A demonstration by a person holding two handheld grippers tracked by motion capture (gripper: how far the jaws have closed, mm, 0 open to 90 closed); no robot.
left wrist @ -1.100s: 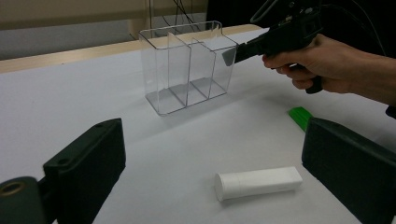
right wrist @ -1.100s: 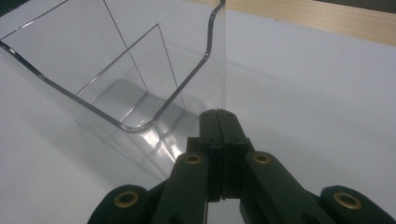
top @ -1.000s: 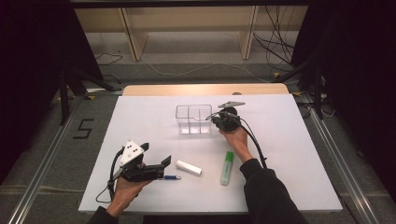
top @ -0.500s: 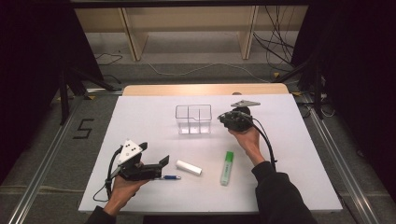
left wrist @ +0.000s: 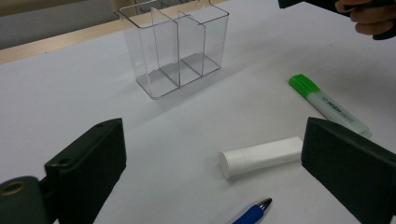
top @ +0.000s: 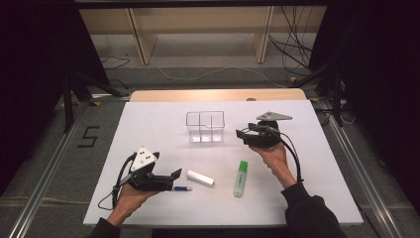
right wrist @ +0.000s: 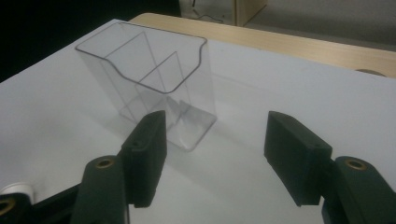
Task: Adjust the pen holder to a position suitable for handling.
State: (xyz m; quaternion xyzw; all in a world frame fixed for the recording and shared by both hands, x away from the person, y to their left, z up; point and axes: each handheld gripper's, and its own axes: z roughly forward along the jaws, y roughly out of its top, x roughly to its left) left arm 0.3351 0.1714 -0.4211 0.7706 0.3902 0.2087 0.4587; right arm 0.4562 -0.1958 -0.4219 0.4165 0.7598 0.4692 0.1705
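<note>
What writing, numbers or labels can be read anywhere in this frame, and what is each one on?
"5": a black numeral on the grey floor left of the table.
"HIGH": dark print on the barrel of the green highlighter, seen in the left gripper view; any letters after it are too blurred to read.
No other readable text; the white tube looks blank.

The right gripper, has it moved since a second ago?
Yes. The right gripper has drawn back to the right from the clear plastic divided organizer, which stayed put. Its jaws have just been opening, with nothing between them.
</note>
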